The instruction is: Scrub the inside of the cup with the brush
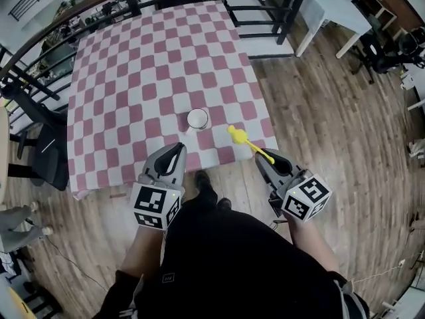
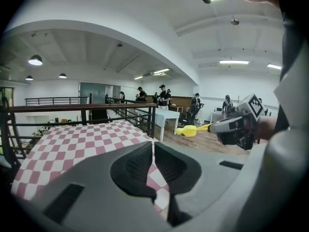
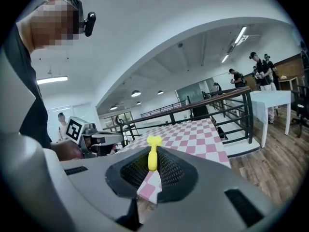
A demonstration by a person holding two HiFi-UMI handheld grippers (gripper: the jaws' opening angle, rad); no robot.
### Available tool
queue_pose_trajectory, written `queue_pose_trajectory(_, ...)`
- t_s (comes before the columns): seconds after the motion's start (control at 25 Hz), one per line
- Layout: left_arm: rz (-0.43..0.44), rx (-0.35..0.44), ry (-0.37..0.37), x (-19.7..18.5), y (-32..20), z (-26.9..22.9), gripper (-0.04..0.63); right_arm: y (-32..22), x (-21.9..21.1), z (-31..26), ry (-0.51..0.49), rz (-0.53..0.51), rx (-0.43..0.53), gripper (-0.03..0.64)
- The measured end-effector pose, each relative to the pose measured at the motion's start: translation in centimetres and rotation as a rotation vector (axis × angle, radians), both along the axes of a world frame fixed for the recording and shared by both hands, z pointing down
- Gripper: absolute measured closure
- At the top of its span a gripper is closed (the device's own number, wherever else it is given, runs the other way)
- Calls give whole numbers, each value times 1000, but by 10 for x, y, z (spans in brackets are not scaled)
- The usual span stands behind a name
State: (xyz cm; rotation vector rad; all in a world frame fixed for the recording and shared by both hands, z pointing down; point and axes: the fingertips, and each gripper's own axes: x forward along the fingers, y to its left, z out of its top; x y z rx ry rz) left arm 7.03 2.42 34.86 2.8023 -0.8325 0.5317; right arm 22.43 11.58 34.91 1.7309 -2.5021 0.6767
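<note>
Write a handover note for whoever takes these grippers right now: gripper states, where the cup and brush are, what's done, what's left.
Left gripper: shut, empty, just short of the table's near edge.
Right gripper: shut on the handle of the yellow brush, head pointing toward the table.
Cup: white, upright on the checkered table, near the front edge, untouched.
Done: brush in hand.
Left: probably steady the cup, put the brush head inside, scrub.
</note>
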Motion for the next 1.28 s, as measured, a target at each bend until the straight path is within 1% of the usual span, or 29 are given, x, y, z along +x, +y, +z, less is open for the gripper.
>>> queue_pose_trajectory(0.12,-34,-23,10,-1,-27,12,586,-40,-3,5,38,-64,-31,574)
queue_pose_trajectory(0.28,-59,-41,33,-8,-60,25,586,-90,-17,13,93,-142,-72,574)
queue_pose_trajectory(0.4,-62,-60,43,-9,-76,36,586,-117,-30,28,133,-206,-105,574)
queue_pose_trajectory(0.52,-83,-97,42,-8,-84,50,586,-137,-37,42,172,-264,-137,574)
queue_pose_trajectory(0.64,-128,-121,36,-9,-87,58,586,-149,-41,54,201,-334,-168,574)
queue_pose_trajectory(0.8,-189,-152,0,-9,-91,73,586,-156,-40,74,228,-429,-222,574)
queue_pose_trajectory(0.92,-199,-180,-45,-6,-90,91,586,-162,-41,94,260,-501,-274,574)
queue_pose_trajectory(1.0,-194,-215,-71,-2,-87,106,559,-165,-42,108,280,-541,-312,574)
queue_pose_trajectory(1.04,-193,-236,-72,1,-84,112,529,-166,-42,114,294,-561,-329,574)
queue_pose_trajectory(1.08,-194,-254,-64,3,-82,116,514,-167,-42,119,310,-579,-344,574)
queue_pose_trajectory(1.2,-208,-282,-40,8,-80,129,512,-173,-45,134,355,-621,-373,574)
queue_pose_trajectory(1.28,-212,-296,-37,9,-80,140,512,-177,-50,144,380,-645,-389,574)
